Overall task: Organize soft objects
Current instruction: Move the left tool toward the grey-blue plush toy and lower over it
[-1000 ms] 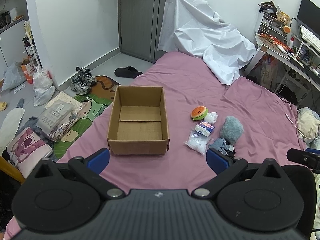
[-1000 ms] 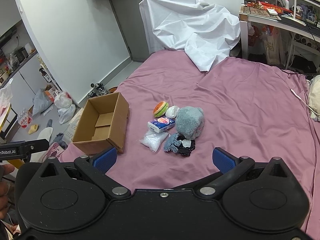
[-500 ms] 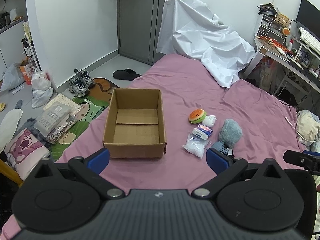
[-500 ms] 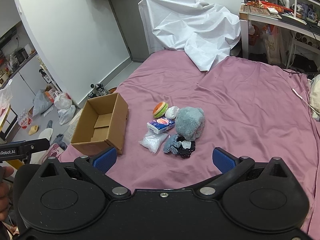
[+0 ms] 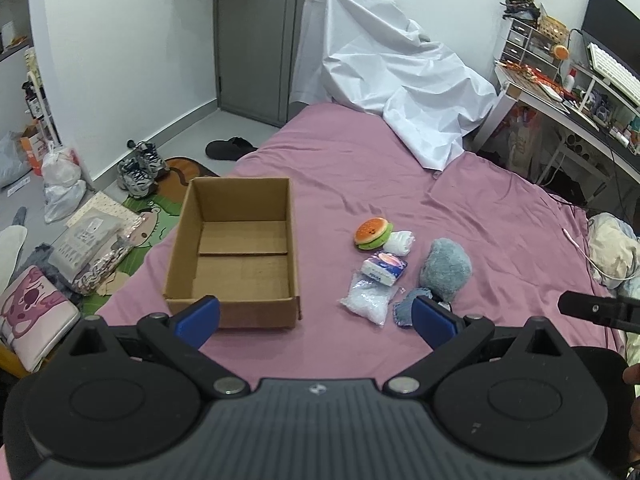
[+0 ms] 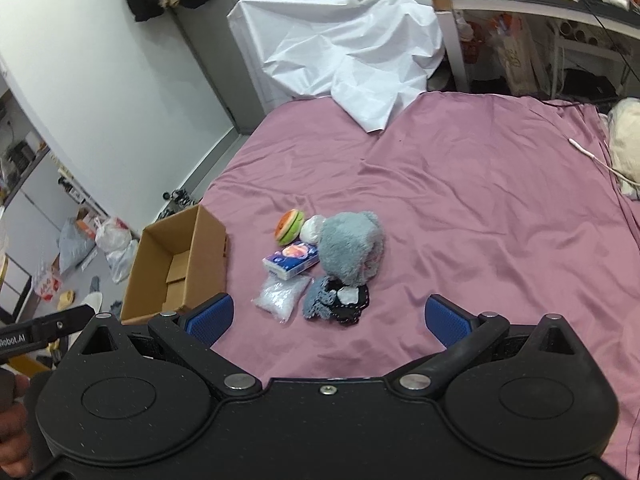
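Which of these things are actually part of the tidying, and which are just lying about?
Part of the job: cardboard box, burger toy, tissue pack, grey plush, clear bag, dark cloth.

Lying about: white sheet, sneakers, slipper.

The room is lit evenly and fairly brightly by soft, diffuse light whose source is not seen in either view. Only faint, short shadows are cast on the pink bedsheet [image 5: 352, 168] beside the cardboard box [image 5: 234, 254] and the small soft items. A mild sheen is seen on the sheet's folds, and the white cloth [image 6: 340, 48] is rendered bright but not blown out. Strong fisheye distortion is present: walls and the door frame are bent near the edges, and the corners are darkened by the lens circle. The middle is rendered sharp, while slight softness is noticed toward the rims. No motion blur is seen.
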`<state>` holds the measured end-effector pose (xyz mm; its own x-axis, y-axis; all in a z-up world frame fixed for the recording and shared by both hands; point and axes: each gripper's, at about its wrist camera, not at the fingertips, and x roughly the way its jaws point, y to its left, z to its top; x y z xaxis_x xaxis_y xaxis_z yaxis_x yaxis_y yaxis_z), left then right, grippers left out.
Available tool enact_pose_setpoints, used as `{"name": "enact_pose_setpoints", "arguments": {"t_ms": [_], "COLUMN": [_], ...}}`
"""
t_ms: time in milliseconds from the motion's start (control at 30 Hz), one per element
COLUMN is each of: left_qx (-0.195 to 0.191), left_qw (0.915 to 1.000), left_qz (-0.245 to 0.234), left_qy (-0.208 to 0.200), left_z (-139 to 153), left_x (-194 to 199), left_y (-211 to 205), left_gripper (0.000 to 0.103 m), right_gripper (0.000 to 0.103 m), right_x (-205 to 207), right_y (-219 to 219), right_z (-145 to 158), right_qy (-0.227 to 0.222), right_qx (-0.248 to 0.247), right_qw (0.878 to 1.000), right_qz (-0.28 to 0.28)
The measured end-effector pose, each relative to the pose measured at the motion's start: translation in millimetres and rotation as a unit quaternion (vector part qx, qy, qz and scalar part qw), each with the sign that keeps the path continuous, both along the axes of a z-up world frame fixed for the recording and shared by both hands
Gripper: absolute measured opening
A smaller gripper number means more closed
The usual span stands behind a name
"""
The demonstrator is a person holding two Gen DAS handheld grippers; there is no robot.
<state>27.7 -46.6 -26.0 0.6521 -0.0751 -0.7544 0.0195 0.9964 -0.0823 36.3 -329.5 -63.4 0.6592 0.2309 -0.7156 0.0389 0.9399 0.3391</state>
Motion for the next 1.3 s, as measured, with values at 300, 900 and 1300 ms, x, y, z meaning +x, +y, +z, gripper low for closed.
{"name": "enact_pose_setpoints", "arguments": {"t_ms": [300, 900, 1300], "left_qx": [-0.001, -0.013, -0.031], "left_qw": [0.9999, 0.9986, 0.9956], "left_qz": [-0.015, -0.04, -0.071], "left_qy": [0.004, 0.033, 0.053], "left_z": [-14.4, -54.6, -80.0], "left_x": [16.8, 65.8, 98.0], "left_y": [-23.3, -68.2, -102.8], "left_gripper": [0.1, 0.073, 0.056], "right_gripper": [0.103, 0.101, 0.087], "right_x": [16.1, 50.9, 65.2], "right_y": [-25.3, -54.9, -71.9], "right_z": [-15.4, -55.1, -82.0], "right_qy": [-0.002, 0.022, 0.048], "right_qx": [0.028, 0.066, 0.124], "right_qw": [0.999, 0.994, 0.983], "right_qz": [-0.033, -0.086, -0.128]}}
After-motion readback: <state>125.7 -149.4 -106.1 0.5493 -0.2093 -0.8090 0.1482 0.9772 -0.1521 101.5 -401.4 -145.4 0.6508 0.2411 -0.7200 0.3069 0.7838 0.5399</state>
